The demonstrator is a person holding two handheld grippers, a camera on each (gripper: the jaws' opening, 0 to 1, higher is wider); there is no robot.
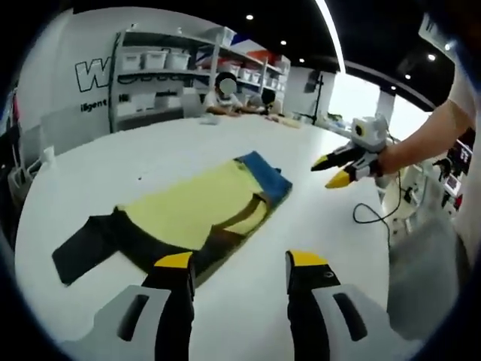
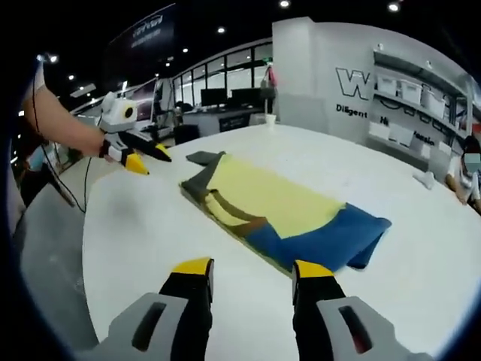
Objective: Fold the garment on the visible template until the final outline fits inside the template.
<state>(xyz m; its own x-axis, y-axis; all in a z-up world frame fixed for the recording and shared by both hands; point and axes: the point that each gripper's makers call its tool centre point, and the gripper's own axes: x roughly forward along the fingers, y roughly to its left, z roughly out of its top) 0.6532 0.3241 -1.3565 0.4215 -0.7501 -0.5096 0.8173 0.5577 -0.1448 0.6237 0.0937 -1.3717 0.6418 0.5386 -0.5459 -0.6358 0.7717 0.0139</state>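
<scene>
A folded garment [image 1: 197, 210] lies on the white table [image 1: 316, 226]: yellow in the middle, a blue end [image 1: 267, 177] at the far side, and a dark sleeve [image 1: 84, 252] sticking out to the left. An olive-brown strip runs along its near edge. My left gripper [image 1: 240, 263] is open just short of that edge, holding nothing. My right gripper [image 1: 331, 171], held by a hand, hovers open above the table right of the blue end. In the right gripper view the garment [image 2: 270, 201] lies ahead of my open right gripper [image 2: 252, 269], and the left gripper [image 2: 143, 159] hovers beyond its dark end.
People sit at the far end of the table [image 1: 229, 101]. Shelves with white bins [image 1: 158, 60] stand behind them. A cable [image 1: 368, 216] loops past the table's right edge. The table's rounded edge [image 2: 86, 248] falls away to the floor on the left.
</scene>
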